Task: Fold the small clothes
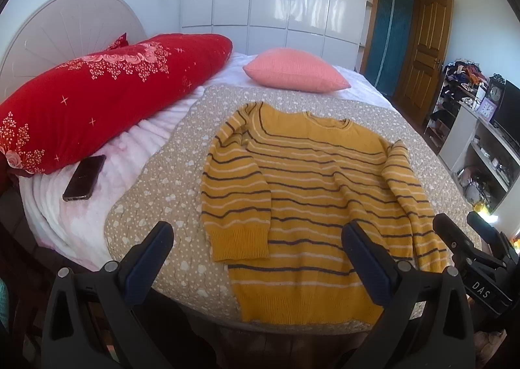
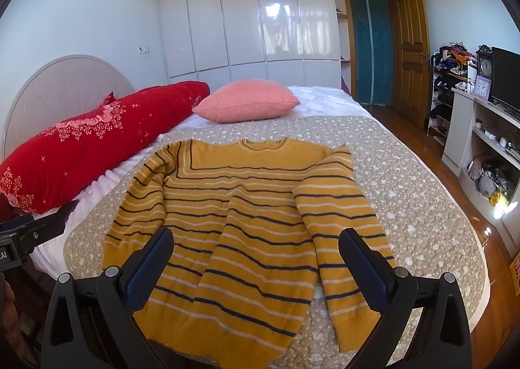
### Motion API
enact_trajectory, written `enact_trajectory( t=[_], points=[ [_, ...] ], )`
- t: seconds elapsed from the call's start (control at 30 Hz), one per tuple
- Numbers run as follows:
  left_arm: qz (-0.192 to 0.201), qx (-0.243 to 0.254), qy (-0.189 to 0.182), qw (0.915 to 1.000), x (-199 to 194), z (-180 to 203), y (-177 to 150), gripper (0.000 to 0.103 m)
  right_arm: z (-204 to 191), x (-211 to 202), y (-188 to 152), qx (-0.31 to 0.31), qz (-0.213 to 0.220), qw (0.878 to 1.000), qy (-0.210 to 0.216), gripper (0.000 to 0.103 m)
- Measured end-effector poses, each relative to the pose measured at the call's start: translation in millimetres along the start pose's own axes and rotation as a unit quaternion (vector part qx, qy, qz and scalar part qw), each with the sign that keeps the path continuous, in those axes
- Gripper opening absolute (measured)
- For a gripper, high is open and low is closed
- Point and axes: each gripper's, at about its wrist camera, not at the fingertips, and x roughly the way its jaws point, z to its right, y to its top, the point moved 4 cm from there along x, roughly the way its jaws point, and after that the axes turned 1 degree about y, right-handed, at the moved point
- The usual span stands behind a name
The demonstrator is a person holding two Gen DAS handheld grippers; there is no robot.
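Observation:
A mustard-yellow sweater (image 1: pixel 312 193) with dark and white stripes lies flat on the dotted beige bedspread (image 1: pixel 156 206), hem toward me. Its left sleeve is folded inward over the body; the right sleeve lies down the right side. In the right wrist view the same sweater (image 2: pixel 240 226) fills the middle of the bed. My left gripper (image 1: pixel 258 239) hovers open above the hem and left cuff, holding nothing. My right gripper (image 2: pixel 256 245) hangs open over the lower body and right sleeve, also holding nothing. The right gripper's body (image 1: pixel 471 248) shows at the right edge of the left wrist view.
A long red floral bolster (image 1: pixel 97 99) and a pink cushion (image 1: pixel 295 70) lie toward the headboard. A dark phone (image 1: pixel 85 177) rests on the white blanket at left. Shelving with clocks and a screen (image 2: pixel 487 115) stands right of the bed, beside a wooden floor and door.

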Motion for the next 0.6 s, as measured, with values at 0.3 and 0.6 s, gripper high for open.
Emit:
enact_trajectory(
  t=[0.3,0.6],
  points=[
    [-0.013,0.006,0.001,0.9999,9,4,-6,0.103,9,14,-11,0.015,-0.027,1.0,-0.001,0.103],
    [-0.031,0.012,0.001,0.9995,24,8,-14,0.103,15,42,-35,0.011,-0.07,0.997,-0.009,0.103]
  ],
)
